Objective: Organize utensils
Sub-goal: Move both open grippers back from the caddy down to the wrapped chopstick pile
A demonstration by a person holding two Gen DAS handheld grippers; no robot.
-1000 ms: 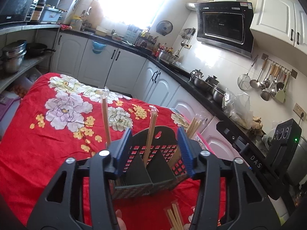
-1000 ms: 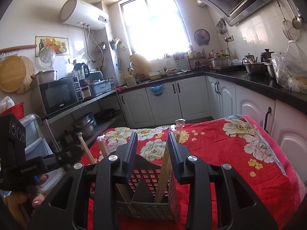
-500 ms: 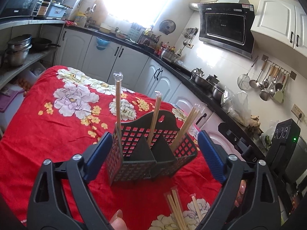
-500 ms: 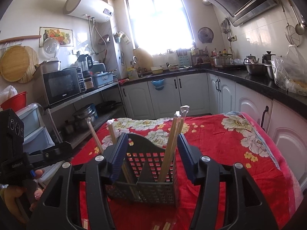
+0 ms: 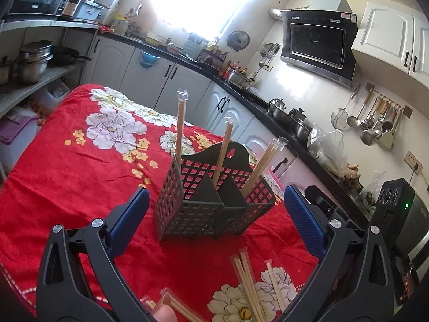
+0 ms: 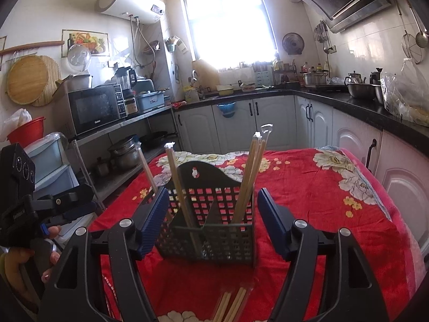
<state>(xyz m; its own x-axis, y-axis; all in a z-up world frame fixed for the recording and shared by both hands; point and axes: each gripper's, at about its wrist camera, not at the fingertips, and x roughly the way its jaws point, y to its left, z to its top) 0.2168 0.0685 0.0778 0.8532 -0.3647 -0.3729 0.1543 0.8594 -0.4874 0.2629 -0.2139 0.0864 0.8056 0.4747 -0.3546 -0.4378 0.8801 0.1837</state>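
Both sets of fingers opening, holding nothing, left gripper (image 5: pixel 214 222) and right gripper (image 6: pixel 213 221) flank the basket (image 5: pixel 214 201), whose upright chopsticks (image 5: pixel 224 151) a careless brush could topple onto the bench (image 5: pixel 67 177).

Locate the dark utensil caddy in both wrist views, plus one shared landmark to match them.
Left wrist: utensil caddy sits at centre, just below the middle, standing on the red floral cloth, chopsticks upright in it.
Right wrist: utensil caddy sits at lower centre, on the same cloth.
Shared landmark: the bright window above the counter.
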